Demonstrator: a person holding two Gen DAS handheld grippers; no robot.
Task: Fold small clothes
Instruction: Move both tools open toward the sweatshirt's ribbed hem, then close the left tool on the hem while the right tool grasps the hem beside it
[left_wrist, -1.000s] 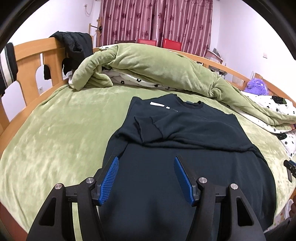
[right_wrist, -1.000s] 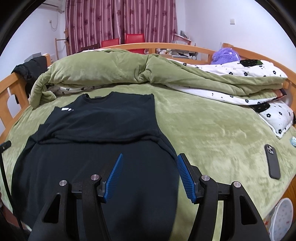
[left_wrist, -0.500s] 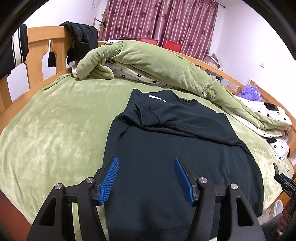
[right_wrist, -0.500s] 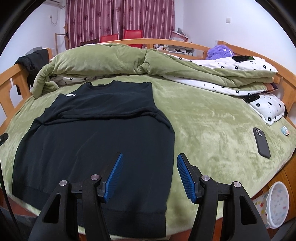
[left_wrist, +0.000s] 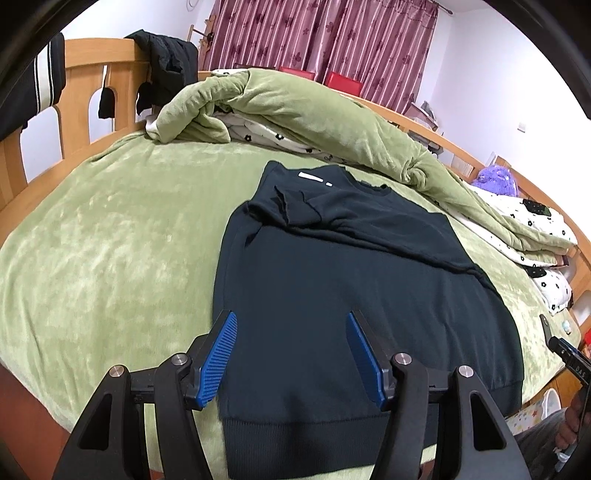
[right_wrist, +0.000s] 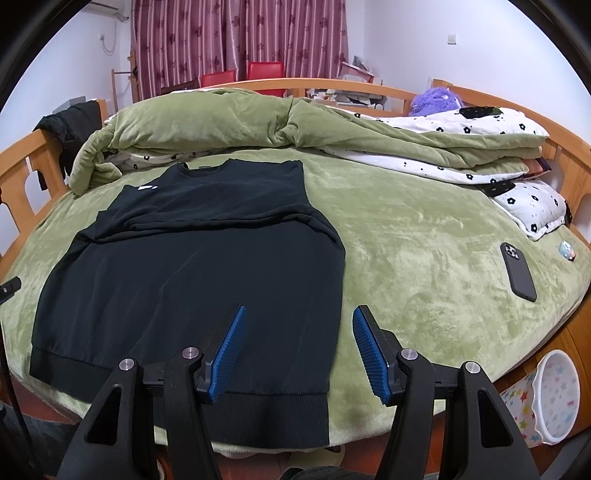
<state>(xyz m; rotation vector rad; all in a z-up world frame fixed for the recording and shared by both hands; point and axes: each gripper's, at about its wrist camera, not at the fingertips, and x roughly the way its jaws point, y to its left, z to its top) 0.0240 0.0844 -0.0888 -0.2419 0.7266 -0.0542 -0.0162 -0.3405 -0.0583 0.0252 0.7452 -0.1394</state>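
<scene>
A black sweatshirt (left_wrist: 351, 295) lies flat on the green bed cover (left_wrist: 110, 258), collar far, ribbed hem (left_wrist: 295, 439) near, sleeves folded across the chest. My left gripper (left_wrist: 290, 315) hangs open above its lower left part, with nothing pinched. In the right wrist view the sweatshirt (right_wrist: 207, 266) fills the left half. My right gripper (right_wrist: 301, 310) hovers over its lower right edge near the hem (right_wrist: 258, 410). Its jaws are closing, with only the cloth's edge below the gap and the pads touching nothing.
A rolled green quilt (right_wrist: 258, 122) and a flowered white one lie across the far side. A dark phone (right_wrist: 517, 271) lies on the cover at right. A star-patterned bin (right_wrist: 554, 398) stands beside the bed. The wooden rail (left_wrist: 85, 92) carries dark clothes (left_wrist: 166, 62).
Both grippers have drawn back toward the near bed edge, so the sweatshirt's hem now shows. The right jaws stand slightly narrower. The sweatshirt has not moved.
</scene>
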